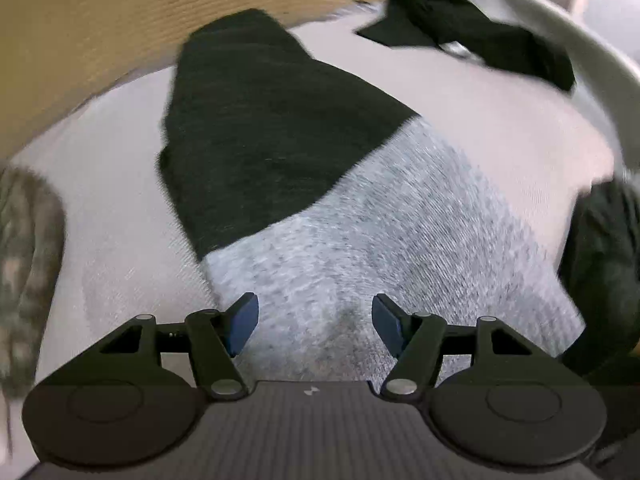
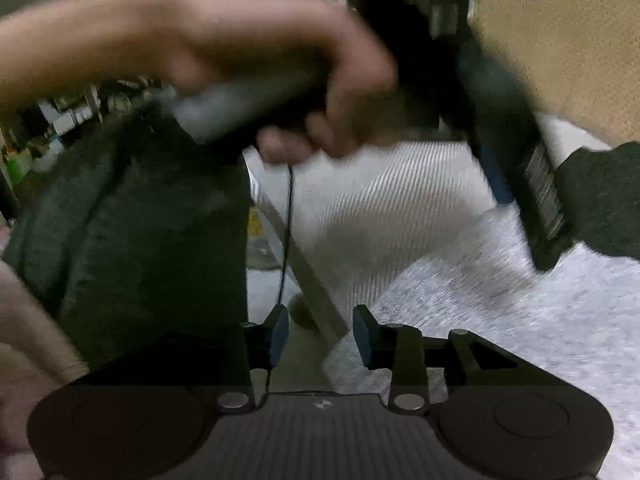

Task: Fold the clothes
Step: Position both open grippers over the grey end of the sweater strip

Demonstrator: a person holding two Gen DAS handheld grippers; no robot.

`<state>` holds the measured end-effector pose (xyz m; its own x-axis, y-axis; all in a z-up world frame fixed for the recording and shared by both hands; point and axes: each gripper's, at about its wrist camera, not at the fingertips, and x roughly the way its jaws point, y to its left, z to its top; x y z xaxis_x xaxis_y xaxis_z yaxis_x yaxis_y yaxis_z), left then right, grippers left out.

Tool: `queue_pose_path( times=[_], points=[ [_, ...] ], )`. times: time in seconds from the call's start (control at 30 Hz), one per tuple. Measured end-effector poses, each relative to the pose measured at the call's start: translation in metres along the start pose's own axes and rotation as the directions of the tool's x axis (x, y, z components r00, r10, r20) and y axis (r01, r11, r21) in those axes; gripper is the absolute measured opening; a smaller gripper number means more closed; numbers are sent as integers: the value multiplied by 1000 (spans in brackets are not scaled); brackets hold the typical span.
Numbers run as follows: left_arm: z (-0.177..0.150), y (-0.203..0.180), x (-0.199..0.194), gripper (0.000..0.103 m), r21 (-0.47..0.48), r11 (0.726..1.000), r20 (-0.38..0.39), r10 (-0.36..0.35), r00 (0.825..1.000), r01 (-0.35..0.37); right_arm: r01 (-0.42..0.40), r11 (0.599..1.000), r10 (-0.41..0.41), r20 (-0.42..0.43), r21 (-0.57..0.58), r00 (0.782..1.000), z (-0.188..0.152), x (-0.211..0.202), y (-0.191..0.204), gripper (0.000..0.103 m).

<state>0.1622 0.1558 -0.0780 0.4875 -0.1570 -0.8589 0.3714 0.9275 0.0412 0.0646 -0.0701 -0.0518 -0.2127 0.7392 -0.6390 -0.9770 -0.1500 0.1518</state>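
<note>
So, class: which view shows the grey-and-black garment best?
The left wrist view: the garment lies spread across the middle, both colours clear. The right wrist view shows only a blurred grey part at lower right, behind the other gripper.

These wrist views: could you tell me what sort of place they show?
Probably a home room: a grey-and-black garment lies on a white cloth-covered surface, beside a woven tan panel, with cluttered shelves behind.

A lived-in home is suggested: a table (image 1: 500, 128) covered in white woven cloth is strewn with clothes, a tan woven panel (image 1: 120, 20) is seen beyond its far edge, and cluttered shelves (image 2: 60, 120) are glimpsed, blurred, in the background.
</note>
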Motion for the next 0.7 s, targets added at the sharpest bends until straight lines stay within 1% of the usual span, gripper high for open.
queue_pose_path(
  times=[0.07, 0.17, 0.23, 0.33, 0.43, 0.5, 0.6, 0.7],
  points=[
    [-1, -5, 11, 67, 25, 1000, -18, 16, 1000, -16, 24, 999, -25, 44, 36, 999, -2, -26, -11, 44],
    [-6, -6, 25, 68, 46, 998, -38, 44, 998, -43, 102, 990, -112, 105, 100, 988, -11, -60, -39, 48],
    [-11, -5, 29, 68, 53, 997, -38, 50, 998, -48, 143, 981, -156, 96, 128, 983, -15, -59, -51, 48],
    [-12, 1, 31, 68, 10, 999, -59, 33, 998, -32, 204, 964, -220, 81, 171, 972, -22, -59, -68, 48],
    [-11, -4, 32, 68, 26, 998, -76, 57, 996, -55, 265, 941, -283, 63, 211, 957, -29, -58, -86, 48],
    [-12, -4, 32, 69, 3, 998, -76, 61, 995, -61, 304, 923, -324, 50, 238, 945, -34, -58, -98, 53],
    [-16, -2, 31, 69, -35, 997, -63, 62, 996, -65, 362, 891, -384, 28, 276, 923, -41, -57, -115, 54],
    [-15, -9, 30, 69, -21, 994, -74, 104, 992, -106, 418, 853, -441, 3, 312, 898, -48, -56, -133, 53]
  ],
)
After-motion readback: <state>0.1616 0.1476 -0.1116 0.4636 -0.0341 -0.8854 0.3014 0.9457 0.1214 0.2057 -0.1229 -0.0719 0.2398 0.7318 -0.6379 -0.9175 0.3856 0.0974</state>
